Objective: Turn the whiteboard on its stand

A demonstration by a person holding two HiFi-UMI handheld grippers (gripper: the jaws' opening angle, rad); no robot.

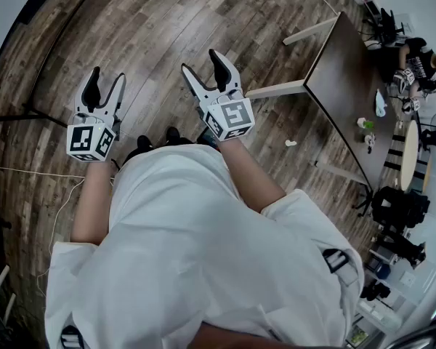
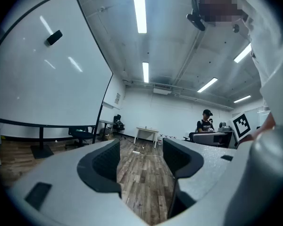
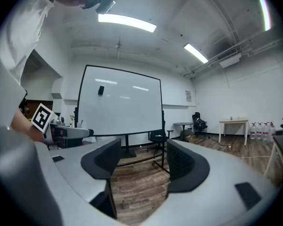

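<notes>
The whiteboard [image 3: 120, 107] stands upright on its black stand [image 3: 132, 160] a few steps ahead in the right gripper view. In the left gripper view the whiteboard [image 2: 42, 74] fills the left side, seen at a slant. My left gripper [image 1: 107, 78] and right gripper [image 1: 201, 62] are held out side by side above the wooden floor, well short of the board. In its own view the left gripper [image 2: 141, 159] is open with only floor between its pads. The right gripper [image 3: 140, 161] is also open and holds nothing.
A brown table [image 1: 341, 71] stands to my right, with a seated person [image 1: 421, 60] beyond it. A black office chair [image 3: 156, 138] sits beside the board's stand. A white table [image 3: 233, 124] and water jugs [image 3: 262, 126] line the far wall. A cable [image 1: 29, 169] runs across the floor at left.
</notes>
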